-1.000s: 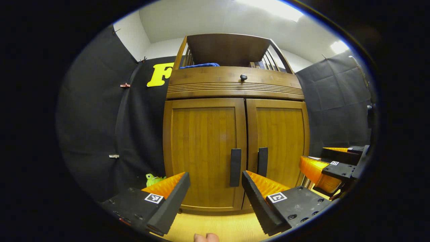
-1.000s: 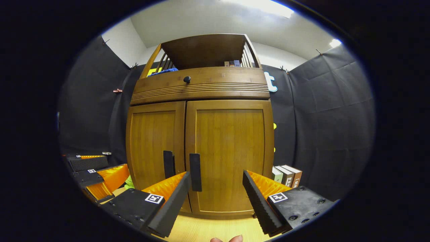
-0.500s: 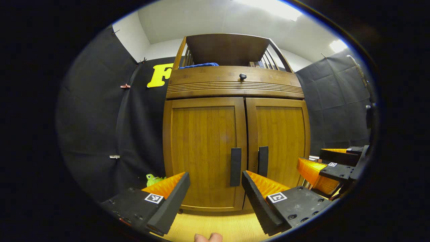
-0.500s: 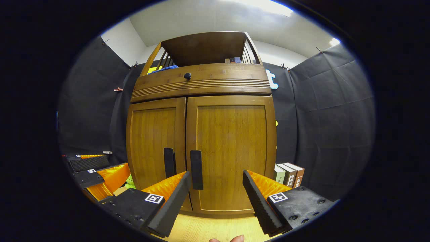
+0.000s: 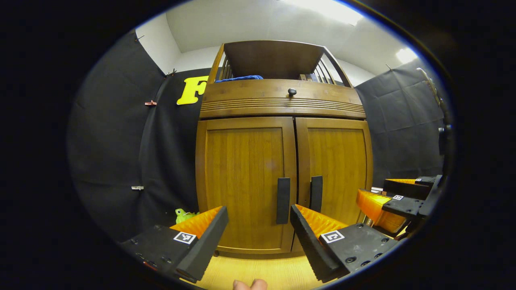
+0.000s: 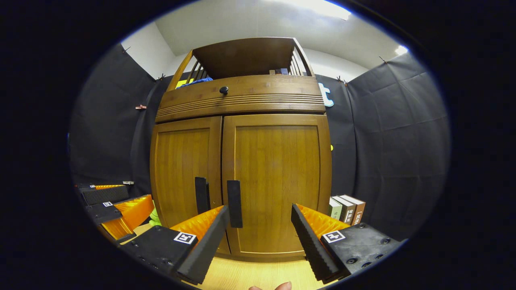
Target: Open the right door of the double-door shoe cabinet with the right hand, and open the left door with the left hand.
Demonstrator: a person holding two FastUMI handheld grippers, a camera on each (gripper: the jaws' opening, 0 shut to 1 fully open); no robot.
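Nothing is opened yet: both the right door [image 6: 278, 181] and left door [image 5: 244, 181] sit closed, while the right tool [image 6: 260, 237] and left tool [image 5: 258, 237], each released and empty, hang near the handles.

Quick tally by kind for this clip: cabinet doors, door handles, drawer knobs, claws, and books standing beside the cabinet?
Doors: 2 (left door, right door)
Handles: 2 (left handle, right handle)
Drawer knob: 1
Claws: 2 (left claw, right claw)
Books: 3
Total: 10
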